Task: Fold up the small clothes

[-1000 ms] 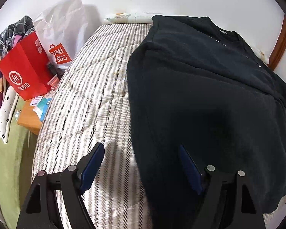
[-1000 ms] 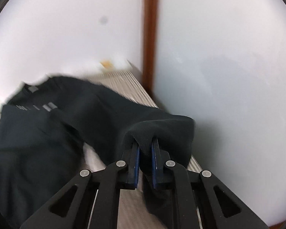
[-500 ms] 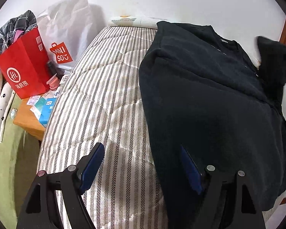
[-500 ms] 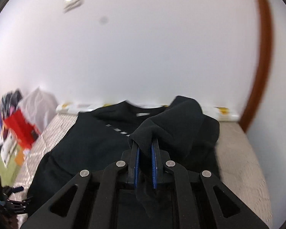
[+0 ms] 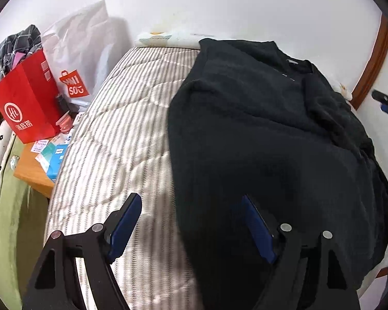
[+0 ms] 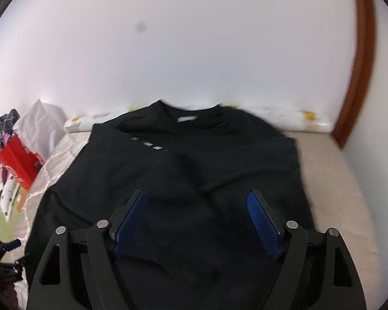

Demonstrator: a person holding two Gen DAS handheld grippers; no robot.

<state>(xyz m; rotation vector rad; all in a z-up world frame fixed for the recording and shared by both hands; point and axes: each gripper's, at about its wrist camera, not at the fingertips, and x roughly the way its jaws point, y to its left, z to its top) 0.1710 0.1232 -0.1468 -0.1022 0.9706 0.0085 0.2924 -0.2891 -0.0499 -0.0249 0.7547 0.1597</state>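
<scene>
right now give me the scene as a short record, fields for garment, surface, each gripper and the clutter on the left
garment: black sweatshirt, lying on the bed, sleeve folded across the body, collar toward the wall
surface: striped mattress
left gripper: open, empty, over the sweatshirt's left edge
right gripper: open, empty, above the sweatshirt
clutter: red paper bag and white Miniso bag beside the bed
fold state: not finished, body not yet folded
</scene>
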